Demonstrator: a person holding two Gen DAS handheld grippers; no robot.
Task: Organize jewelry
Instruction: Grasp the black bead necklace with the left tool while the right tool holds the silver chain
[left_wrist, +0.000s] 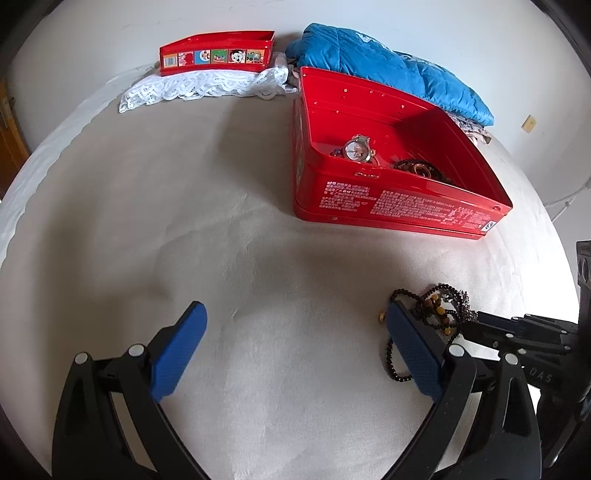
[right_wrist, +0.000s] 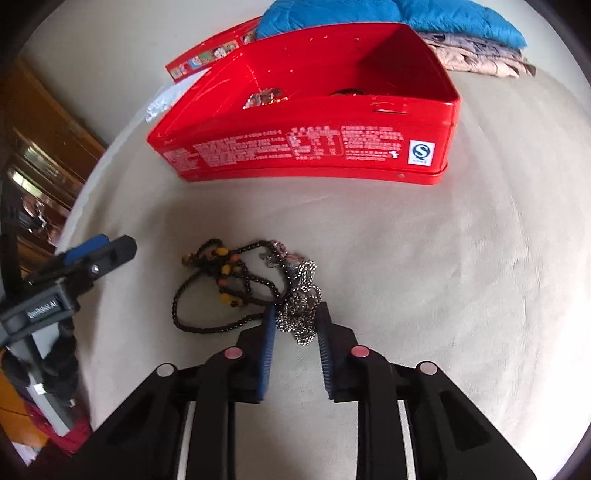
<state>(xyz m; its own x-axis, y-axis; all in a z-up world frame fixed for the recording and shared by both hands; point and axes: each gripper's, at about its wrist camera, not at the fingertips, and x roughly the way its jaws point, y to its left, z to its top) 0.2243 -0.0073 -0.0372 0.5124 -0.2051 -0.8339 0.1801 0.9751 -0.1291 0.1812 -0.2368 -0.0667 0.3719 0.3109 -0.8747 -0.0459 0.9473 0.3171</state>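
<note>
Beige bedding (left_wrist: 258, 229) carries an open red tin (right_wrist: 303, 147) with a wristwatch (left_wrist: 357, 149) and dark beads (left_wrist: 421, 168) inside. Nearer lies a tangle of black bead strands (right_wrist: 229, 284) and a silver chain (right_wrist: 301, 306). Right gripper (right_wrist: 295, 317) straddles the chain, fingers partly apart, not clamped. Left gripper (left_wrist: 295, 314) hovers spread wide just beside the tangle. Behind, a red lid (left_wrist: 218, 53) sits on lace (left_wrist: 199, 86) near a blue quilt (left_wrist: 388, 66).

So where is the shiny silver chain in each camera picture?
Left wrist: the silver chain is low on the right, behind the dark beads.
Right wrist: the chain sits centre, between the right claw fingers.
Shared landmark: the red tin behind it.
</note>
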